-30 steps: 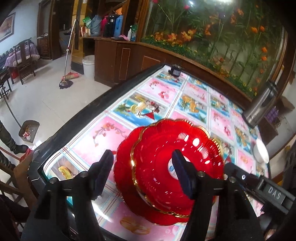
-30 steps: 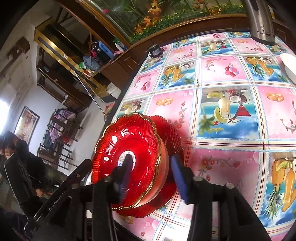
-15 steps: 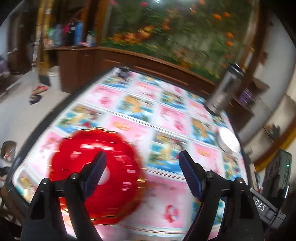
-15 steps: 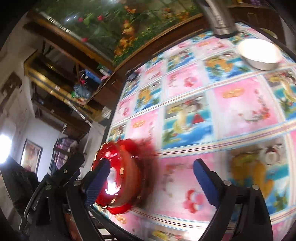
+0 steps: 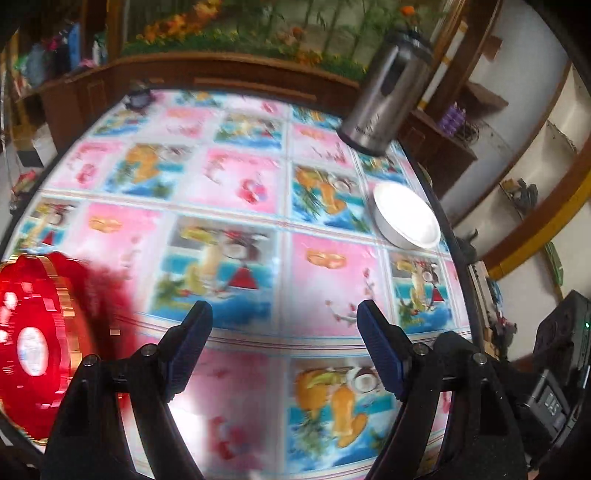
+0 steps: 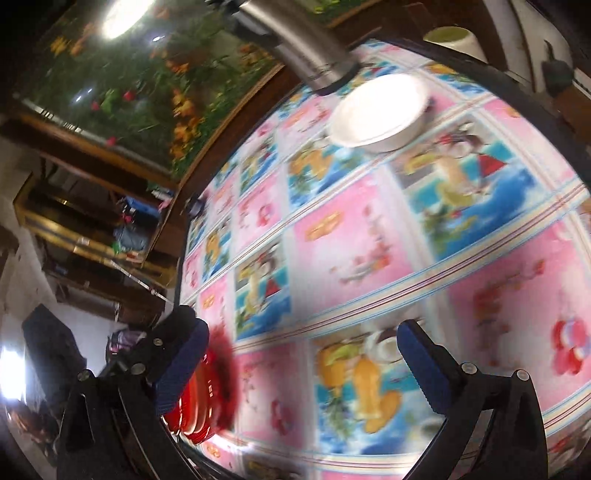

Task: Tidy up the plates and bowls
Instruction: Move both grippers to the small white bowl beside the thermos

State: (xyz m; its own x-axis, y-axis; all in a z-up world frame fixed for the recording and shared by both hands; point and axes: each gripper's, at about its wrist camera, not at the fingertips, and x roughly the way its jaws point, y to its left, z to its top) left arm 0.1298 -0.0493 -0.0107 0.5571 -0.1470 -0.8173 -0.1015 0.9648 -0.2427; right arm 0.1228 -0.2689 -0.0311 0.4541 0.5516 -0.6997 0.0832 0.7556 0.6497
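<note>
Plainly 2 stacked red plates (image 5: 33, 343), 1 white bowl (image 5: 404, 218); left gripper (image 5: 284, 350) released, right gripper (image 6: 299, 369) opening, empty.

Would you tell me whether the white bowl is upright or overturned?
Upright: the white bowl sits base-down on the tablecloth, its open mouth facing up.

I look across a table (image 5: 258, 192) covered by an oilcloth of pink and blue fruit-and-flower panels. Beyond its far edge runs a dark wooden cabinet (image 5: 229, 74), topped by a large mural of orange flowers and greenery (image 6: 147, 85) that reflects a ceiling light (image 6: 123, 14). To my right stand white walls with wooden shelving (image 5: 524, 155). To my left, dark shelves (image 6: 92, 229) hold assorted clutter.
</note>
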